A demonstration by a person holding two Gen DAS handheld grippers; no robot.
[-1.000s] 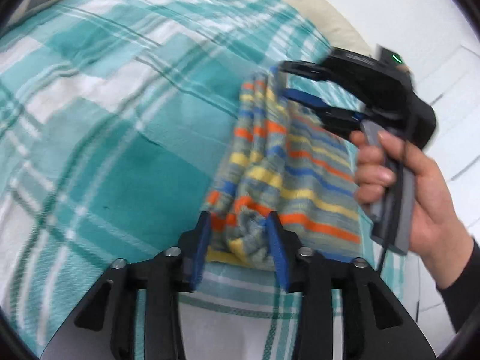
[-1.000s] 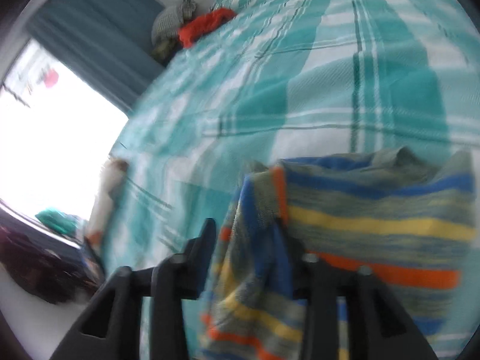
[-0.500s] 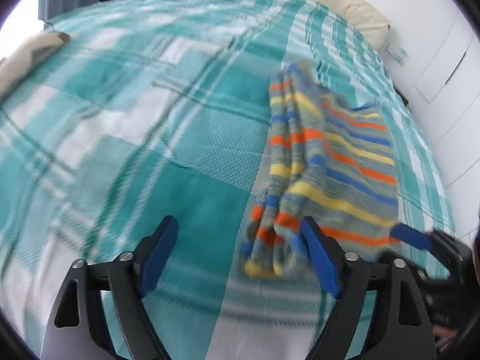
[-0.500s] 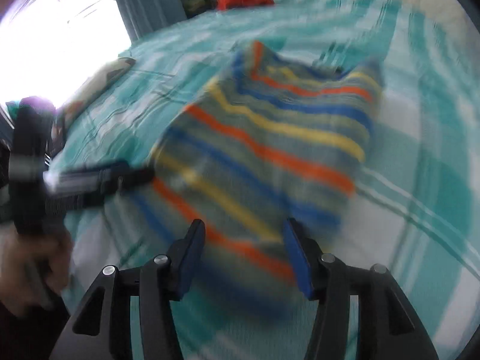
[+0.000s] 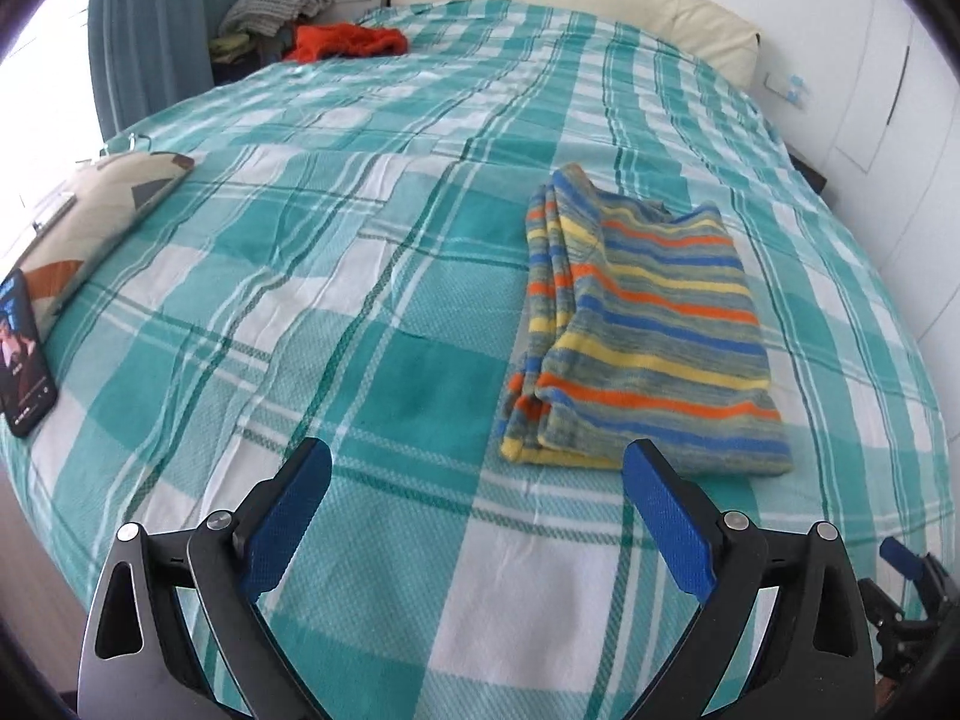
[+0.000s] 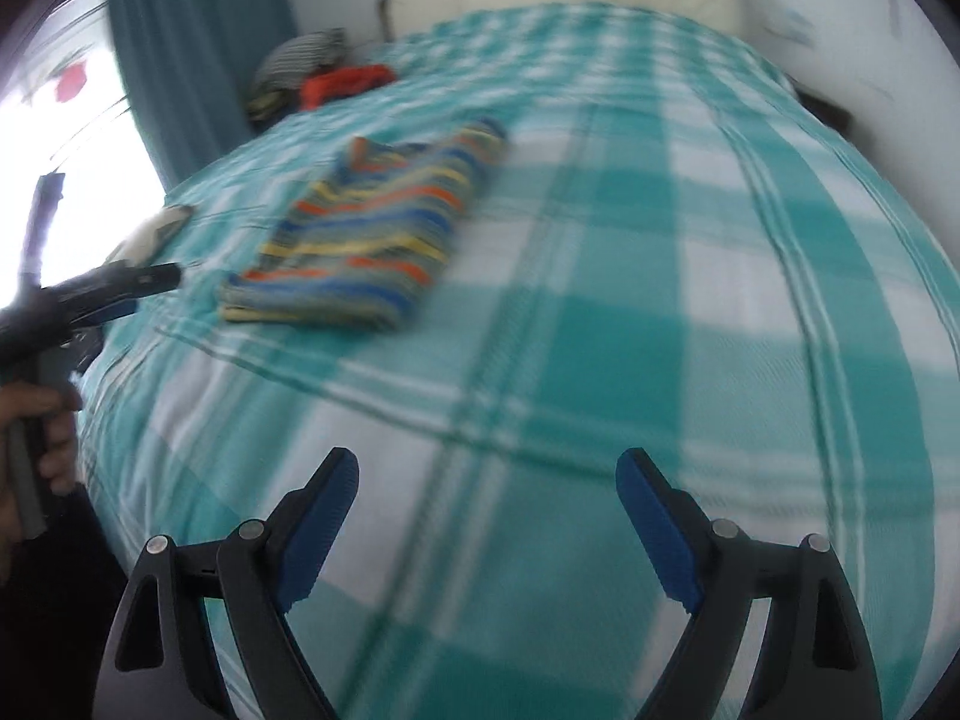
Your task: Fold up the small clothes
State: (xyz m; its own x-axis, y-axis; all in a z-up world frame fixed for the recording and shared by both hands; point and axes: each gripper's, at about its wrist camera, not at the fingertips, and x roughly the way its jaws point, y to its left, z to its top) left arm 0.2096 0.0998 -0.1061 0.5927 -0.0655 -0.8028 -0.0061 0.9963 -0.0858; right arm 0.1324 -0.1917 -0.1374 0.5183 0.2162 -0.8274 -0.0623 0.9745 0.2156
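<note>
Bedspread lies bare between phone and sweater.

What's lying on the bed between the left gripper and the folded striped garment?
Nothing: in the left wrist view only bare plaid bedspread runs from the open left gripper to the near hem of the striped garment.
</note>
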